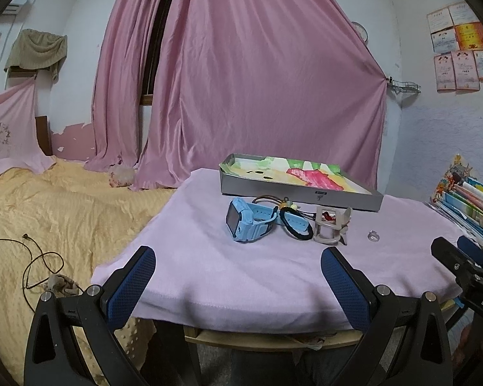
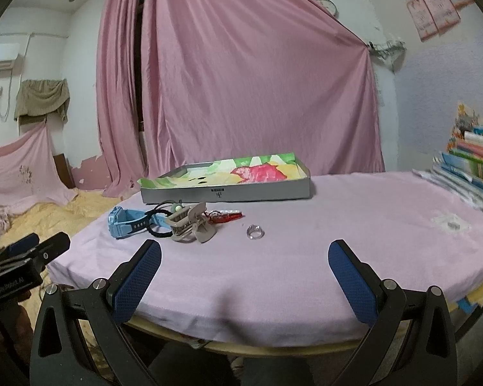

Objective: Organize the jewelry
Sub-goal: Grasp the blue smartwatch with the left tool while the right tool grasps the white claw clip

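A shallow grey box (image 1: 301,194) (image 2: 225,193) lined with colourful paper sits at the back of the pink-covered table (image 1: 241,273). In front of it lie a light blue watch (image 1: 246,222) (image 2: 125,222), a black hair tie (image 1: 294,226) (image 2: 156,225), a beige claw clip (image 1: 331,225) (image 2: 191,223), a red trinket (image 2: 225,217) and a clear ring (image 1: 373,235) (image 2: 255,232). My left gripper (image 1: 238,260) is open near the table's front edge, short of the watch. My right gripper (image 2: 244,254) is open too, just short of the ring. Both hold nothing.
A stack of books (image 1: 470,206) (image 2: 473,167) stands at the table's right edge. A small clear packet (image 2: 450,223) lies on the cloth to the right. A yellow bedspread (image 1: 64,209) with a cable (image 1: 38,263) lies left of the table. Pink curtains (image 1: 241,80) hang behind.
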Demonstrator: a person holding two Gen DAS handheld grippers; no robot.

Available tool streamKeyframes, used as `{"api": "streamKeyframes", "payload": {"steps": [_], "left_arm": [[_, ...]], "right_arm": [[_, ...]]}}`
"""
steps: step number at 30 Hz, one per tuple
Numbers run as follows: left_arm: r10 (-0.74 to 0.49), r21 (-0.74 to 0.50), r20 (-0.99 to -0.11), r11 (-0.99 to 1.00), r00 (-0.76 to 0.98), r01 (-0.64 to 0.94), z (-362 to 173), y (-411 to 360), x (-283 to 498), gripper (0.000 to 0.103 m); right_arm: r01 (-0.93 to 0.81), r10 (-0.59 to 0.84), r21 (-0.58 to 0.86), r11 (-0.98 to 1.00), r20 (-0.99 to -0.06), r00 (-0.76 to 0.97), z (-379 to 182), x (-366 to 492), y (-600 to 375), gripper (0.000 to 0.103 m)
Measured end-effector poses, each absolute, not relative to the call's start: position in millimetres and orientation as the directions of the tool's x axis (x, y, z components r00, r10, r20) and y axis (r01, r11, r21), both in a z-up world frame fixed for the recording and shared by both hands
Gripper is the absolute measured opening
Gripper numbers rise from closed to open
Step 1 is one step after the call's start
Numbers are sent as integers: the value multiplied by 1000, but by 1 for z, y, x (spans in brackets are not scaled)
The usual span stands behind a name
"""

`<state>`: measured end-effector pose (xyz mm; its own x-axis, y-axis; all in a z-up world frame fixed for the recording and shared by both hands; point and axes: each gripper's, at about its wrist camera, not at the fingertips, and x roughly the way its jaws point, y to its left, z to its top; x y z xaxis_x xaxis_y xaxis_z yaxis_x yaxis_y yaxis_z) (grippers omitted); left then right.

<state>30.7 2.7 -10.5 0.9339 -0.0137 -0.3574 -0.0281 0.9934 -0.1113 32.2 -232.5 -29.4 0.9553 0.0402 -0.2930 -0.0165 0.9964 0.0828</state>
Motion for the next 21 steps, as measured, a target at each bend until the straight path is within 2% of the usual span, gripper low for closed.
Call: {"api": "streamKeyframes", "payload": {"steps": [11,21], "left_arm": [[-40,-148,-428,989,903,-26,0,17,79,103],[-76,-150,-491,989,868,2,2,15,134,103]], "right_arm": [[-87,102,62,994,-315,944,-8,79,-225,102],[-127,141,61,990,-386,912,-2,138,-210,102]]}}
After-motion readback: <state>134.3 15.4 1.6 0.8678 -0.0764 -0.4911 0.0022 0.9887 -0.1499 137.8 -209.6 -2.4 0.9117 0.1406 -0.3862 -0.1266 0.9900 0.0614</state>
